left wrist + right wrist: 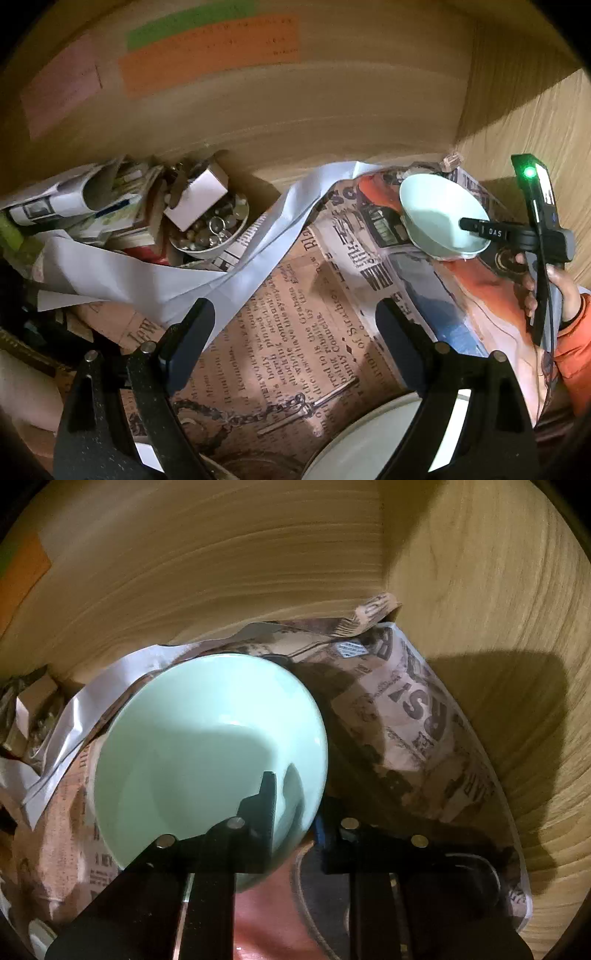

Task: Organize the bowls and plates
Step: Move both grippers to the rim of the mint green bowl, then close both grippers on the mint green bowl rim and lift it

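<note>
Our left gripper (295, 325) hangs spread above a white plate's (354, 443) rim; our right gripper (295, 805) pinches the mint bowl's (192, 746) edge beside the wooden corner walls (480, 590), over newspaper (280, 332).

white plate (369, 446): I see it cut off below
mint bowl (207, 746): near wall hidden behind my finger

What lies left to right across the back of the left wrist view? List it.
Stack of papers → bowl of beads → white paper strip → green bowl → right gripper, clamped on the green bowl's rim.
</note>
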Demonstrator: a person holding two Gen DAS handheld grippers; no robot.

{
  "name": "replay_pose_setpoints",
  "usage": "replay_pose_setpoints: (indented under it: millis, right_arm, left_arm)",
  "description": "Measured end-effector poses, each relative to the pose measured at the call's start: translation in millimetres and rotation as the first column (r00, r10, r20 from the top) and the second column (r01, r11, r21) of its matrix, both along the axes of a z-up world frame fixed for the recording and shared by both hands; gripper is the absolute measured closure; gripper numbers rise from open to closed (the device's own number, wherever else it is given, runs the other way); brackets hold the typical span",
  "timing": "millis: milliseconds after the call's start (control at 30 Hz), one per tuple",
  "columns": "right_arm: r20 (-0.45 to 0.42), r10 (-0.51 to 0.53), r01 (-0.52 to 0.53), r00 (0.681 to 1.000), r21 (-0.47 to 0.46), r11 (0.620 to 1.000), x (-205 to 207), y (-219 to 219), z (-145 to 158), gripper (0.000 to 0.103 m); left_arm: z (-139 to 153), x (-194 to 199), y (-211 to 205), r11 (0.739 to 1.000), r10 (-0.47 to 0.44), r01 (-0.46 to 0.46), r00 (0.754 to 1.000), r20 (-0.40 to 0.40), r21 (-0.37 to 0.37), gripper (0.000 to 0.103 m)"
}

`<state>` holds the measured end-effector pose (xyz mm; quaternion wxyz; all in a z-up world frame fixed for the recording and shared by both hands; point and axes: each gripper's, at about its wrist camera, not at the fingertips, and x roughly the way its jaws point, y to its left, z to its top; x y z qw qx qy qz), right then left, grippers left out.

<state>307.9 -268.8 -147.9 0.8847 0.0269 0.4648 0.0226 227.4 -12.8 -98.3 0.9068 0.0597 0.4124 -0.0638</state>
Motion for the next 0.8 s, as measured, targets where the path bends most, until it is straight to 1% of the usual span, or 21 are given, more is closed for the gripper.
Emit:
replay_pose_setpoints:
  millis: [67,167,300,333,400,500,600,700,767,800]
  right_arm:
    - [0.008,0.028,-0.027,1.000,-0.010,1.000,-5,5,2,0.087]
    - [-0.022,0.091,-0.090,0.996,0.042,0.995,-13,12,2,0.087]
    - [-0.037,0.202,-0.200,0.979,0.058,0.978,-35,35,3,0.087]
    - [-0.044,0.221,-0.218,0.974,0.066,0.974,-34,38,0,0.087]
    - [-0.061,0.266,-0.259,0.962,0.102,0.960,-43,47,0,0.087]
    - [-0.065,0.311,-0.302,0.948,0.122,0.945,-55,58,-1,0.087]
    - [-0.068,0.331,-0.321,0.941,0.130,0.938,-56,65,-6,0.084]
    - [-0.067,0.316,-0.306,0.946,0.125,0.944,-57,62,-7,0.084]
    - [-0.056,0.307,-0.299,0.950,0.118,0.947,-59,60,-4,0.074]
    - [-0.041,0.298,-0.292,0.954,0.122,0.949,-61,57,-2,0.071]
  left_arm:
    - [-2,3,-1,1.000,-0.003,0.003,1.000,-0.010,0.003,0.013]
    - [-5,5,-3,1.000,-0.010,0.010,1.000,-0.022,0.004,0.013]
    - [-11,10,-7,1.000,-0.006,0.007,0.999,-0.043,0.019,0.013]
    - [-12,11,-8,1.000,-0.005,0.006,0.999,-0.050,0.022,0.013]
    - [-18,14,-9,1.000,-0.007,0.009,0.997,-0.077,0.027,0.013]
    - [-26,19,-10,1.000,-0.019,0.021,0.992,-0.129,0.012,0.013]
    - [-35,24,-13,0.999,-0.033,0.033,0.982,-0.188,-0.003,0.013]
    - [-40,29,-17,0.999,-0.033,0.033,0.975,-0.222,-0.006,0.013]
    - [-40,32,-20,0.999,-0.037,0.036,0.974,-0.226,-0.008,0.014]
    - [-40,34,-23,0.999,-0.040,0.040,0.973,-0.228,-0.005,0.015]
